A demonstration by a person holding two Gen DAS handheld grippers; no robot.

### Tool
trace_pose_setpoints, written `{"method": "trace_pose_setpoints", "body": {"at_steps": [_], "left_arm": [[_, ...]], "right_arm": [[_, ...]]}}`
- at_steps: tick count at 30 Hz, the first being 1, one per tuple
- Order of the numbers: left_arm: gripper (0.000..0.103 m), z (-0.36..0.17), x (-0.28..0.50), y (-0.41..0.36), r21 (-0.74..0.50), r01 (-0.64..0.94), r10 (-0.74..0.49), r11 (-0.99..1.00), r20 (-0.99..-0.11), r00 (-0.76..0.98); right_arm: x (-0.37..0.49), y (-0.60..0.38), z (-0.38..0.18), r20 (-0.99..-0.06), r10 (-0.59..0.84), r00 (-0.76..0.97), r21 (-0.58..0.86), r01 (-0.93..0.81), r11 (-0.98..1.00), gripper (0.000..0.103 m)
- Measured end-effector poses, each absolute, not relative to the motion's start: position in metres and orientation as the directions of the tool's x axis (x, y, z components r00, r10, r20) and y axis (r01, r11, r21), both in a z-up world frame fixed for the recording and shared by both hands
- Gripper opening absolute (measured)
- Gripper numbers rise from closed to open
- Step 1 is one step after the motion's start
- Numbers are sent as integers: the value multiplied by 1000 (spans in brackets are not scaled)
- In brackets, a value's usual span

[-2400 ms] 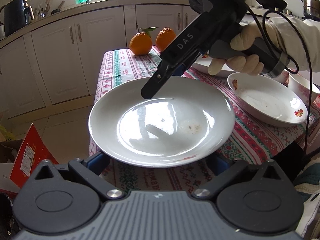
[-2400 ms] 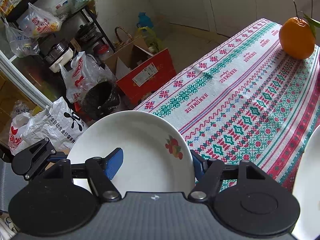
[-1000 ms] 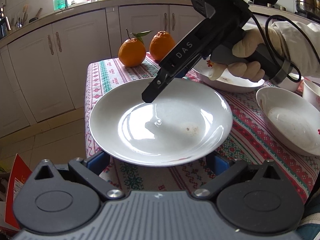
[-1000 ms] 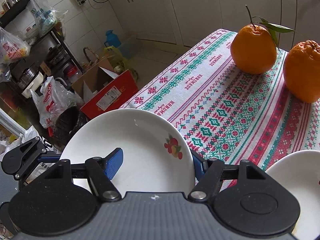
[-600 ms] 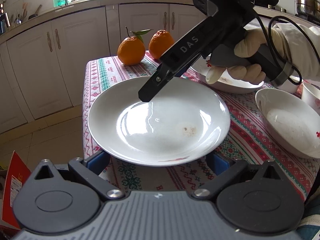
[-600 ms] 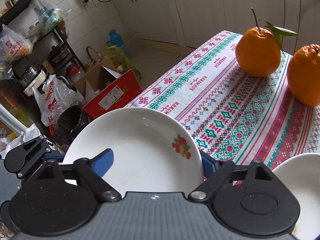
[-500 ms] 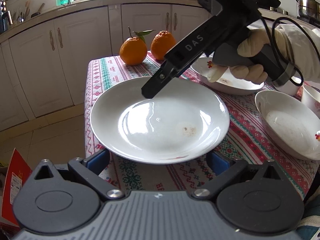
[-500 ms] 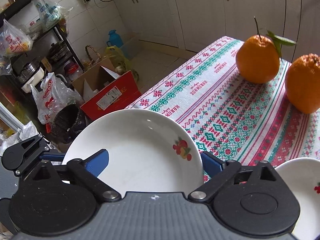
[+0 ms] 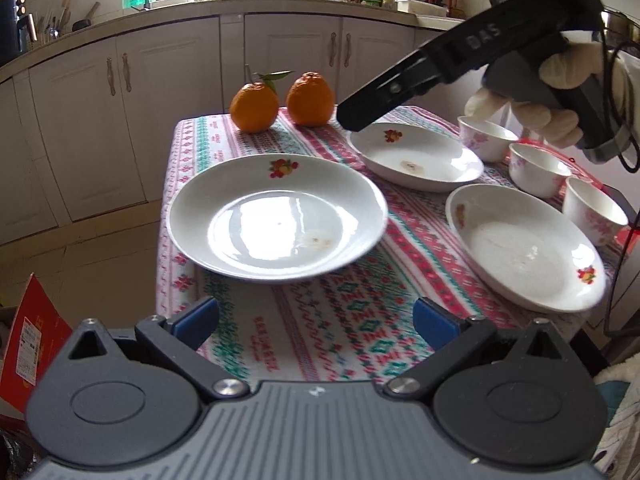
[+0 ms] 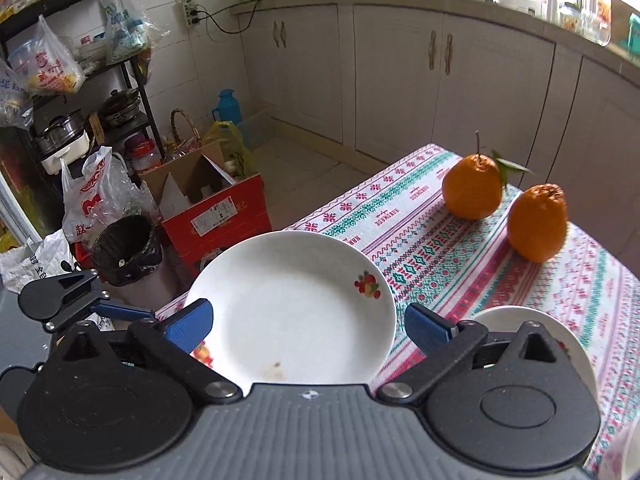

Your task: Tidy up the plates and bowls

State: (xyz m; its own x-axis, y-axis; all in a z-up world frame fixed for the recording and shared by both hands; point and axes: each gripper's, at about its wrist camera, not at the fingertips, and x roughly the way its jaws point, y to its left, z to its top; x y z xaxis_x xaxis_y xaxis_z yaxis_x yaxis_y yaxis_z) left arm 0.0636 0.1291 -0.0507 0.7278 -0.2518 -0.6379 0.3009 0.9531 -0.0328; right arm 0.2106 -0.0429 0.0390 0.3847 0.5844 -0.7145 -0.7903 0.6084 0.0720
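White cabinets [image 9: 160, 120] close off the back of the kitchen, and a red carton [image 9: 28, 340] sits on the floor at the far left, below the counter [image 9: 360, 320] with its patterned cloth.

Starting from the left, my left tongs [image 9: 316, 320] are spread wide with nothing between the blue pads. The near plate [image 9: 276, 220] lies flat on the cloth straight ahead of them and apart from the tips. It sits close to the counter's left edge. Beyond it, further ahead of the left tongs, two oranges [image 9: 254, 106] stand side by side.

Ahead and to the right of the left tongs is a second plate [image 9: 416, 156], with a fruit print on its far rim and a brown smear in its well. My right tongs [image 10: 308, 326] hang in the air over its far-left rim, held by a gloved hand [image 9: 540, 108]. Their jaws have just been opening and now stand fully spread. In the wrist view the near plate shows between the pads, but it is below them and they do not press on it.

To the right of the left tongs lies a third, deeper plate [image 9: 520, 248], and beyond it is a row of three small bowls [image 9: 538, 168].

I judge the near plate to be the base of a stack. The second plate is probably next, and the right hand is much the nearer. A plate is round, so any reachable bit of rim will do. The rim nearest the right tongs' tips looks the natural place to bite.
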Motion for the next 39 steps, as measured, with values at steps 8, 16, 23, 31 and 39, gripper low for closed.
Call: {"method": "trace_pose_setpoints", "body": {"at_steps": [8, 16, 23, 31, 39], "left_arm": [[102, -43, 44, 93, -29, 362, -303, 932, -612, 730], [102, -53, 36, 56, -26, 454, -367, 891, -629, 685], [102, -69, 39, 28, -25, 538, -422, 843, -652, 630], [102, -78, 53, 12, -10, 592, -441, 806, -678, 589], [103, -82, 61, 8, -18, 638, -475, 770, -683, 555]], "right_arm": [[141, -100, 46, -703, 534, 470, -4, -753, 659, 103], [99, -156, 21, -735, 456, 502, 22, -654, 756, 103], [106, -195, 6, -762, 417, 496, 106, -539, 836, 103], [122, -205, -7, -786, 409, 464, 152, -496, 855, 103], [143, -214, -17, -809, 408, 422, 201, -454, 868, 103]]}}
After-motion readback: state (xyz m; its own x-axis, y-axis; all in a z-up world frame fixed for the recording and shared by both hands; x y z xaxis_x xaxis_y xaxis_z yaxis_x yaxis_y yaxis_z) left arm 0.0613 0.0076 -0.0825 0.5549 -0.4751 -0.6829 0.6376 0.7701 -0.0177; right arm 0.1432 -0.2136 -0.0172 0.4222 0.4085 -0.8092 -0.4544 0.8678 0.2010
